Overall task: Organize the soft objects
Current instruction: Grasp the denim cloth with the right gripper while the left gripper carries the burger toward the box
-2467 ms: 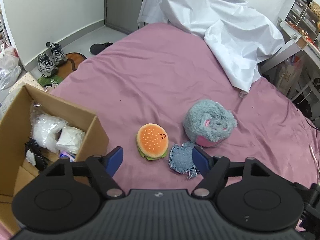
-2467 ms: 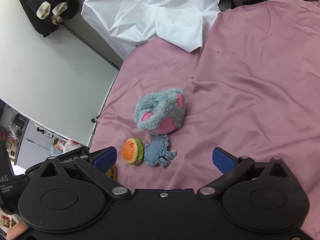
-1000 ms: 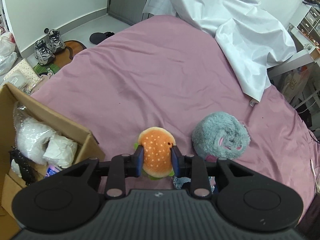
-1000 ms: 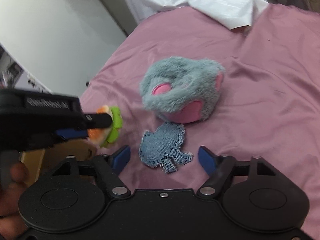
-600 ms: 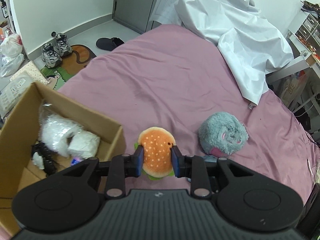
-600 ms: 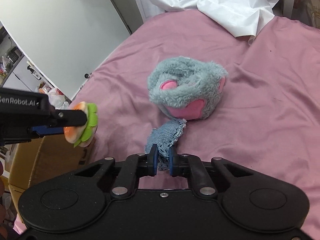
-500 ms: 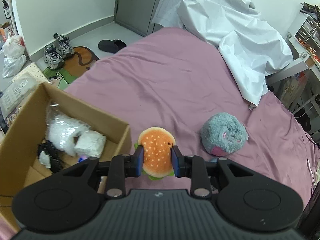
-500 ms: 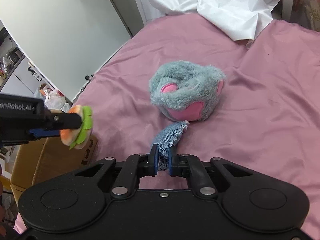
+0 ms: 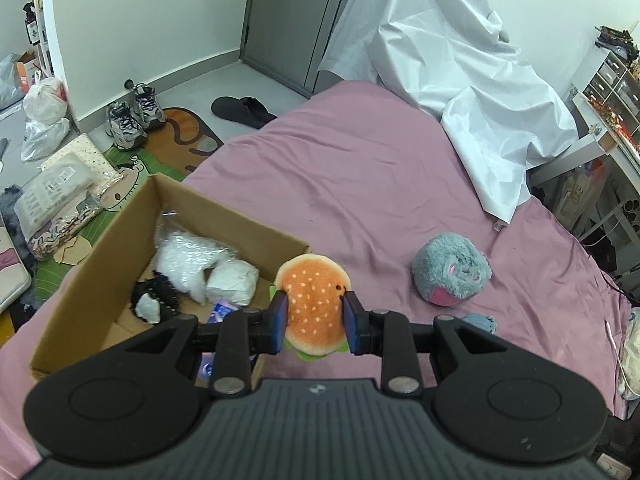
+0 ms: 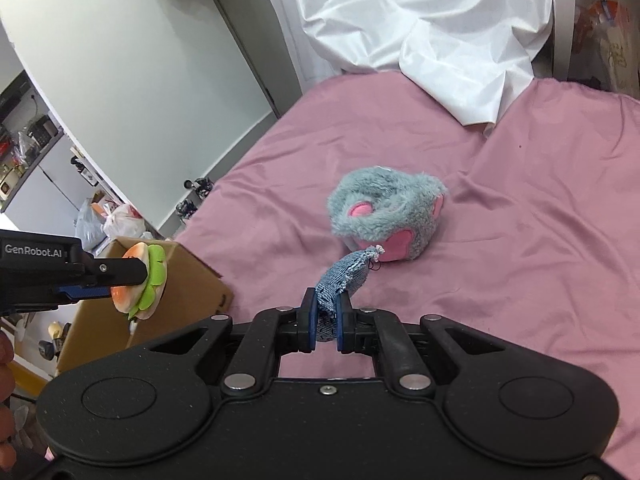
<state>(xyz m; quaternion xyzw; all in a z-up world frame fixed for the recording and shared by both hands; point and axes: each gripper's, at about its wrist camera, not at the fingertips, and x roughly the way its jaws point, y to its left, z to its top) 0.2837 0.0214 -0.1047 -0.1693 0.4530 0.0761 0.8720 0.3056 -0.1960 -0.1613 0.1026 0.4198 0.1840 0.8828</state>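
Left tongs (image 9: 313, 317) clamp the burger plush (image 9: 312, 307) beside the cardboard box (image 9: 120, 236); right tongs (image 10: 325, 317) pinch the denim scrap (image 10: 340, 276) above the bed (image 10: 520, 240).

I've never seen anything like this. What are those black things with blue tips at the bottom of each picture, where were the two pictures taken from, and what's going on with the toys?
Those are hand-held pincers: a person carries one in each hand, each with a camera looking along its two fingers. In the left camera's picture, the left gripper squeezes a plush hamburger beside an open cardboard box. In the right camera's picture, the right gripper pinches a denim scrap, lifted off the pink bedsheet. A fluffy grey plush lies loose on the bed.
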